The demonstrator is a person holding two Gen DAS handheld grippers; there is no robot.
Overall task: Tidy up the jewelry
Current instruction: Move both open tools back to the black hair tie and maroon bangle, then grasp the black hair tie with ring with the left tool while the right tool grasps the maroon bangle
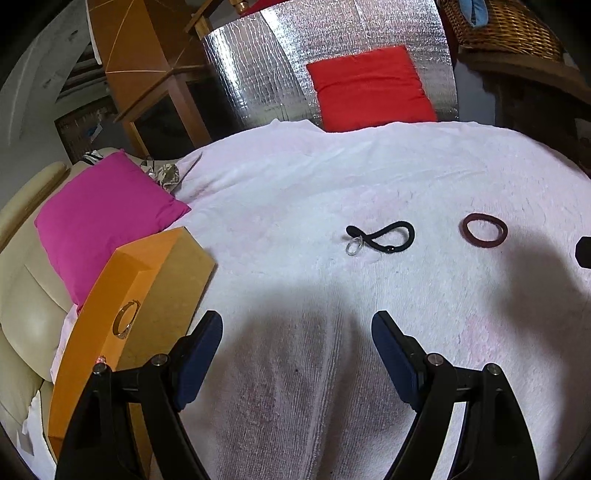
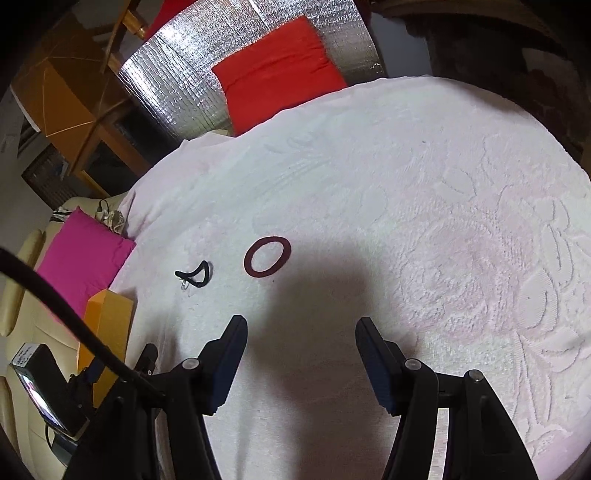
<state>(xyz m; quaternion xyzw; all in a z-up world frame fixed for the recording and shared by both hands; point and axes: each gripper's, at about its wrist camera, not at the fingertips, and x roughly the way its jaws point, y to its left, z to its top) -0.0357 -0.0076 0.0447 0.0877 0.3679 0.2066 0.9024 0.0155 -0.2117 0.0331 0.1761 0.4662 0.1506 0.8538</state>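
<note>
A white textured towel (image 1: 295,192) covers the counter. On it the black cord with a silver ring (image 1: 382,238) lies beside the maroon bangle (image 1: 483,229), well ahead of both grippers. The orange box (image 1: 122,306), already holding a gold bangle (image 1: 126,318), sits left. The left gripper (image 1: 297,328) and the right gripper (image 2: 301,330) hover with fingers spread, empty. Best to pinch the bangle's rim squarely, low to the cloth.

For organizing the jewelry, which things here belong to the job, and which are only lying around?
Belong to the job:
- dark red bangle
- black cord bracelet
- silver ring
- orange box with a gold bangle inside

Only lying around:
- pink cushion
- red cushion
- wicker basket
</note>
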